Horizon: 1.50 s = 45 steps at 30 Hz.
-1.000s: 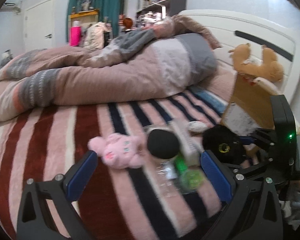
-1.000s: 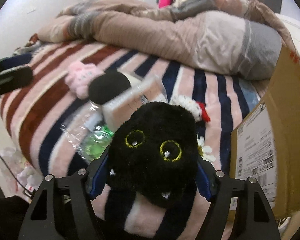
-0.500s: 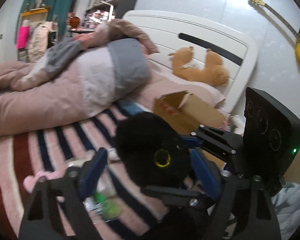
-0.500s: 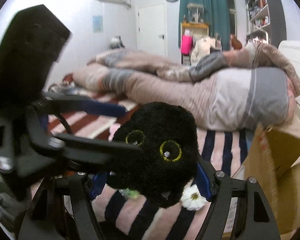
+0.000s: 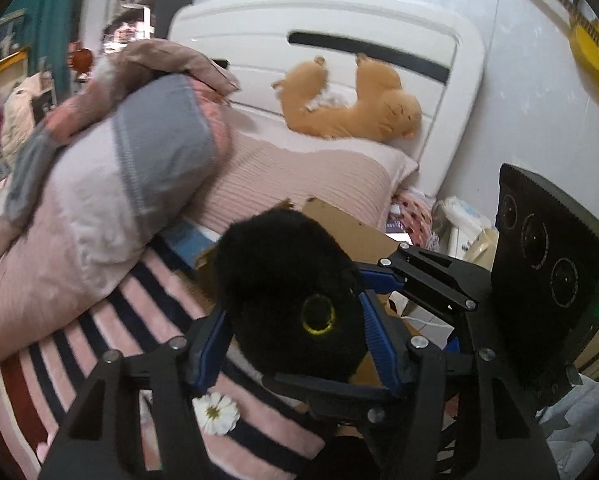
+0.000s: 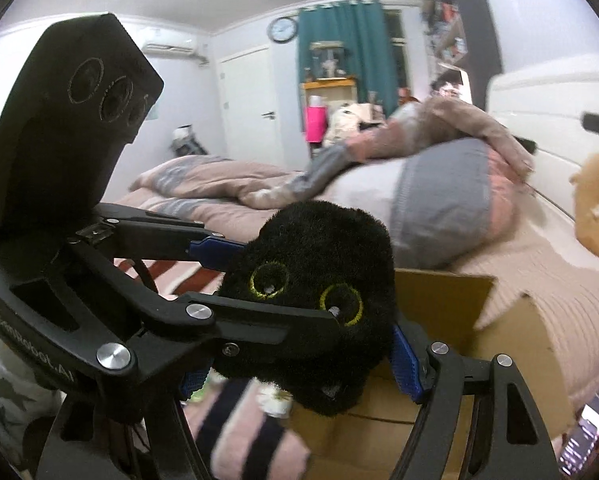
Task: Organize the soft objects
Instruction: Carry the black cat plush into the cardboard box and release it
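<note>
The black plush toy is up in the air over the cardboard box. Both grippers squeeze it: the left gripper and the right gripper. A white flower lies on the striped blanket at 7 o'clock. An orange plush rests at 12 o'clock.

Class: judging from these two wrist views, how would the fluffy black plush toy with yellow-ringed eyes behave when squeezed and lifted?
The fluffy black plush toy probably compresses easily: fur bulges past the jaws. It seems light, held above the brown cardboard box.
</note>
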Each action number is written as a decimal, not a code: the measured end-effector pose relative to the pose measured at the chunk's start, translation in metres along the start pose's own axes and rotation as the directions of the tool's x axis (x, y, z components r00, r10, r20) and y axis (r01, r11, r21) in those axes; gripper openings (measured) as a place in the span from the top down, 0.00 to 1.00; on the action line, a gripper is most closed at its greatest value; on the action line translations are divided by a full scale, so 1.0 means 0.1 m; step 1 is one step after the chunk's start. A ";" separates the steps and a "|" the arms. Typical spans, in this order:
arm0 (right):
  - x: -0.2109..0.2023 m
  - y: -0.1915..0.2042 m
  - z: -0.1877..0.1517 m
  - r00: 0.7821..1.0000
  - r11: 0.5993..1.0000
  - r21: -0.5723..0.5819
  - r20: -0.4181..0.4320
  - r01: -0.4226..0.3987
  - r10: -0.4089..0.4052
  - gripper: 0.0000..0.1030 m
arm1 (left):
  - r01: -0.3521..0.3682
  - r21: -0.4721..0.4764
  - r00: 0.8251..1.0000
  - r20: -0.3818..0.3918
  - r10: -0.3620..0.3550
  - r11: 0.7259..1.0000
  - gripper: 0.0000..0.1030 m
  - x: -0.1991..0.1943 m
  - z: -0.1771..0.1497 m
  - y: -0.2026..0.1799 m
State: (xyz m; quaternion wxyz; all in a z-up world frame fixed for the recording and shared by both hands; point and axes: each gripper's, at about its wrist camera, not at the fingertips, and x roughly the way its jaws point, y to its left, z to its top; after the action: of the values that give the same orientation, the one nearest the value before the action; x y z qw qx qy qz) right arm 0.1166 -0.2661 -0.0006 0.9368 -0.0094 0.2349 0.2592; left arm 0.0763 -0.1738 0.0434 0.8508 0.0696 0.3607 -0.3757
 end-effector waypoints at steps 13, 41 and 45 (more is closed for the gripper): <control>0.19 -0.71 -0.22 0.987 0.988 0.123 -0.143 0.093 -0.075 0.26 | 0.023 0.046 0.982 -0.188 -0.014 0.999 0.41 0.78 0.21 -0.10; -0.05 0.16 0.04 0.998 0.998 -0.052 -0.050 0.034 -0.037 0.17 | -0.221 -0.065 0.973 0.051 0.225 0.973 0.24 -0.68 -0.29 0.64; 0.01 0.55 0.10 0.999 0.995 -0.100 -0.047 -0.029 0.025 0.17 | -0.286 -0.120 0.952 0.082 0.296 0.951 0.24 -1.02 -0.57 0.89</control>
State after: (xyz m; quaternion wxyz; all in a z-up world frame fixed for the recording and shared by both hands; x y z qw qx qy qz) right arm 0.0951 -0.2167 0.0134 0.9259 -0.0594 0.2431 0.2831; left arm 0.0592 -0.0281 0.0560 0.9161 0.0579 0.3236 -0.2294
